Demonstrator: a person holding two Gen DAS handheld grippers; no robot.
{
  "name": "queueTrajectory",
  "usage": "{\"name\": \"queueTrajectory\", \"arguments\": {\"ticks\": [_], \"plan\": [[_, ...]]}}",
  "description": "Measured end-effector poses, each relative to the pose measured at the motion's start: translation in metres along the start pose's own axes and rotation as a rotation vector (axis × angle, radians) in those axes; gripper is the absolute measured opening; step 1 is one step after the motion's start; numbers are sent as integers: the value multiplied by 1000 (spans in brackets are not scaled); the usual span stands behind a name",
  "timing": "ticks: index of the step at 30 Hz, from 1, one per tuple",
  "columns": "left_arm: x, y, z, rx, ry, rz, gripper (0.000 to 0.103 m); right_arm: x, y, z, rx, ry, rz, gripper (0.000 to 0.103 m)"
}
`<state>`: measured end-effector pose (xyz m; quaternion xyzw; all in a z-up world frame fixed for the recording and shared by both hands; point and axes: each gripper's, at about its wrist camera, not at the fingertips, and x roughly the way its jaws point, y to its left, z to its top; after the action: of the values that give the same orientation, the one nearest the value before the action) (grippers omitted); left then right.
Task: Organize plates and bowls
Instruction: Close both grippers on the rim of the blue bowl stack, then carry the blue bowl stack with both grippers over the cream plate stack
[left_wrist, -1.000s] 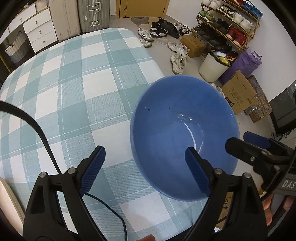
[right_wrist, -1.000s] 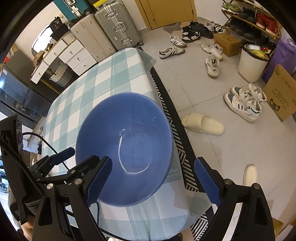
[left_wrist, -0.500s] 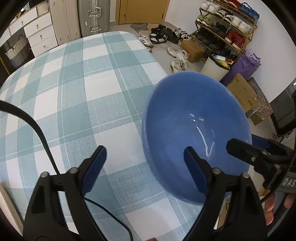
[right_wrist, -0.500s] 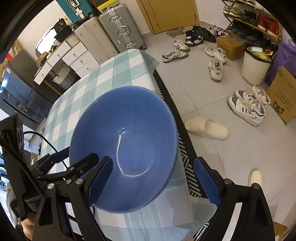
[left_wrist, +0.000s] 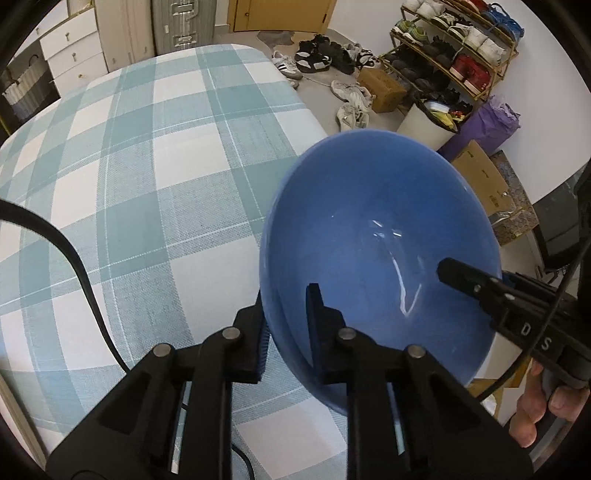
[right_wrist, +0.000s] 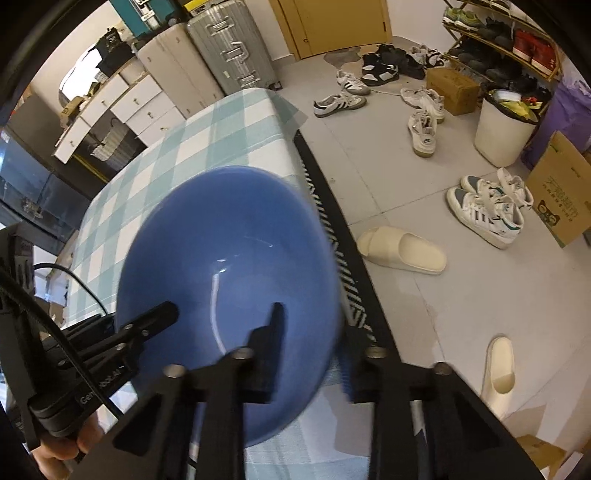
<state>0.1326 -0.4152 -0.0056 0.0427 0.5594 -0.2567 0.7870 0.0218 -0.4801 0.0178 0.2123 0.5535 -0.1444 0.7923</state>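
A large blue bowl (left_wrist: 380, 251) is held tilted above the right edge of the checked table (left_wrist: 147, 177). My left gripper (left_wrist: 286, 325) is shut on the bowl's near-left rim, one finger inside, one outside. My right gripper (right_wrist: 310, 343) is shut on the bowl (right_wrist: 229, 258) at its right rim in the same way. Each gripper shows in the other's view, my right gripper at the bowl's right side (left_wrist: 476, 284) and my left gripper at its left side (right_wrist: 147, 325).
The teal-and-white checked cloth covers the table (right_wrist: 207, 136). On the floor to the right lie shoes, beige slippers (right_wrist: 402, 251), a white bin (right_wrist: 502, 129), cardboard boxes and a shoe rack (left_wrist: 454, 48). Drawers and a suitcase stand behind the table.
Both grippers have closed on the bowl's rim from wide open. The bowl has tilted and lifted off the table edge.
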Motion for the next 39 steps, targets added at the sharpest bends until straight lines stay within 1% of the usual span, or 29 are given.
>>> {"name": "queueTrajectory", "arguments": {"ticks": [1,2,6,11,14,20,26,30,35,39], "plan": [[0,0,1,-4,1,-1,15,1,-1,0,-2,4,-8,16],[1,0,2,-6,1,0,14,2,-2,0,-8,6,-15,15],[0,0,2,-10,2,3,14,1,-3,-1,-13,2,-22,14],[-3,10,0,-33,7,-5,14,0,3,-1,-10,-2,-7,14],[-10,18,-2,-39,-3,5,13,-3,13,-2,-22,-2,-3,14],[-37,45,-2,-62,-44,36,13,-8,49,0,-53,-16,19,14],[-70,88,-11,-112,-83,83,13,-11,100,2,-111,-25,61,14],[-95,127,-23,-165,-112,124,14,-8,146,-3,-173,-22,100,14],[-126,171,-47,-222,-144,180,14,-5,199,-16,-242,-15,150,14],[-153,205,-74,-277,-176,232,14,-6,241,-31,-302,-12,190,14]]}}
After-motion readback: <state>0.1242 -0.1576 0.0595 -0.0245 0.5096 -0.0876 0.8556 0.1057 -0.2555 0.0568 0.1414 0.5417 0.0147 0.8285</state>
